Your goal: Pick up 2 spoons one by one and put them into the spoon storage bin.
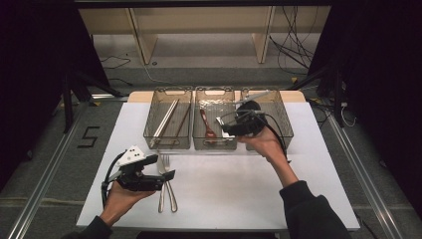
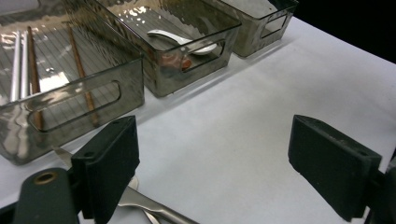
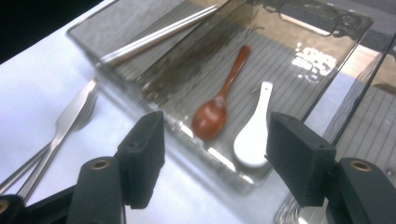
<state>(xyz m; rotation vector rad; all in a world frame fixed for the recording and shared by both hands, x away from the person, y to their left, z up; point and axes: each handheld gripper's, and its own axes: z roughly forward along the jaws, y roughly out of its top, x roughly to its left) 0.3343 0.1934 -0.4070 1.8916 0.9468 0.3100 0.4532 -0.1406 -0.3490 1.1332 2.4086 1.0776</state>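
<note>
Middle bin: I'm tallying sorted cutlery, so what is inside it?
The middle bin holds a brown wooden spoon and a white ceramic spoon, lying side by side. The right gripper covers part of it from above.

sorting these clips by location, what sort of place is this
Probably a lab or studio set up for recording, not a home kitchen. A white table stands on a taped floor with loose cables behind it, black curtains at both sides, and three clear bins hold sorted cutlery.
</note>
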